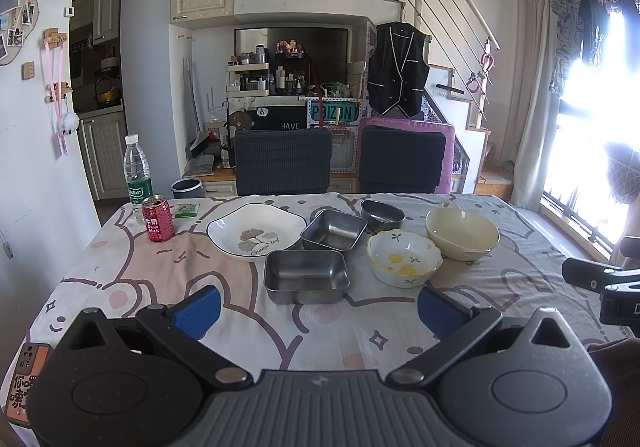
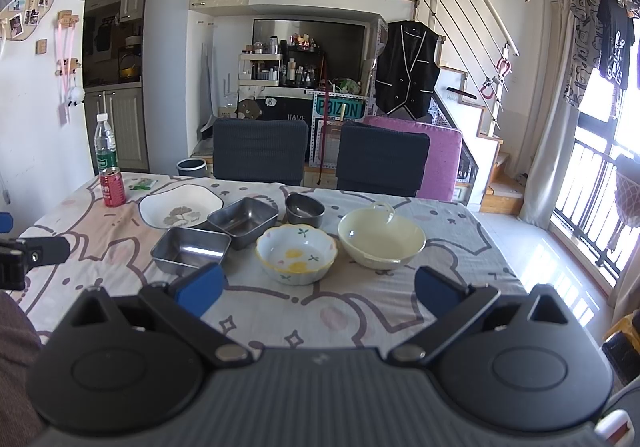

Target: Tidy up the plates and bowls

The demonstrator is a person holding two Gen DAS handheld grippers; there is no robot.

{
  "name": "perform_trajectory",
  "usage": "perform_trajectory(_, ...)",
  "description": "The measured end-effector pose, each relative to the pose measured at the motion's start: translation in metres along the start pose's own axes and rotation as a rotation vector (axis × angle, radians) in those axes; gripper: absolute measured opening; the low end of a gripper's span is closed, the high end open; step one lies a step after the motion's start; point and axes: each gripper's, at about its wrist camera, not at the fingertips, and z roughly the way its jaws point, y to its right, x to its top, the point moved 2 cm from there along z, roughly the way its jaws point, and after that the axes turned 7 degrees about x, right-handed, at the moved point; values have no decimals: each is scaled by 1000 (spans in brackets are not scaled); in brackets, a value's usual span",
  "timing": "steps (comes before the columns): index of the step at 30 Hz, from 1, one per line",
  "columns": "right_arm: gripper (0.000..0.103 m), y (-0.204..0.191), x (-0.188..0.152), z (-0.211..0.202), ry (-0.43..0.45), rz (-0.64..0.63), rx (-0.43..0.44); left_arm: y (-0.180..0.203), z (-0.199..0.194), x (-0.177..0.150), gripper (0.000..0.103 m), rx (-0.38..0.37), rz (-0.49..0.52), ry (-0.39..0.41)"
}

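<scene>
Both my left gripper (image 1: 318,305) and right gripper (image 2: 316,287) have the fingers spread, holding nothing. Mid-worktop (image 1: 140,279) sit two square steel trays (image 1: 306,276), a glossy leaf-printed plate (image 1: 254,231), a scalloped ceramic bowl (image 1: 404,258) and a smooth cream bowl (image 1: 462,233).
</scene>
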Motion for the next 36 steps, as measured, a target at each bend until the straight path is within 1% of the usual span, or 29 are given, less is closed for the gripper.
perform_trajectory(17, 103, 0, -2, 0, -2, -3, -6, 0, 0, 0, 103, -2, -3, 0)
perform_trajectory(19, 103, -4, -8, 1, -1, -5, -9, 0, -1, 0, 103, -2, -9, 2)
perform_trajectory(24, 103, -5, -12, -4, -3, -16, -23, 5, 0, 2, 103, 22, -1, -1)
perform_trajectory(27, 103, -3, -9, -7, -13, -7, -18, 1, 2, 4, 103, 34, -9, -10)
perform_trajectory(31, 103, -2, -2, 1, -28, 4, -9, -3, 7, 6, 103, 51, -6, -26)
perform_trajectory(36, 103, 1, 7, 11, -34, -10, -4, -3, 19, 17, 103, 70, 3, -29)
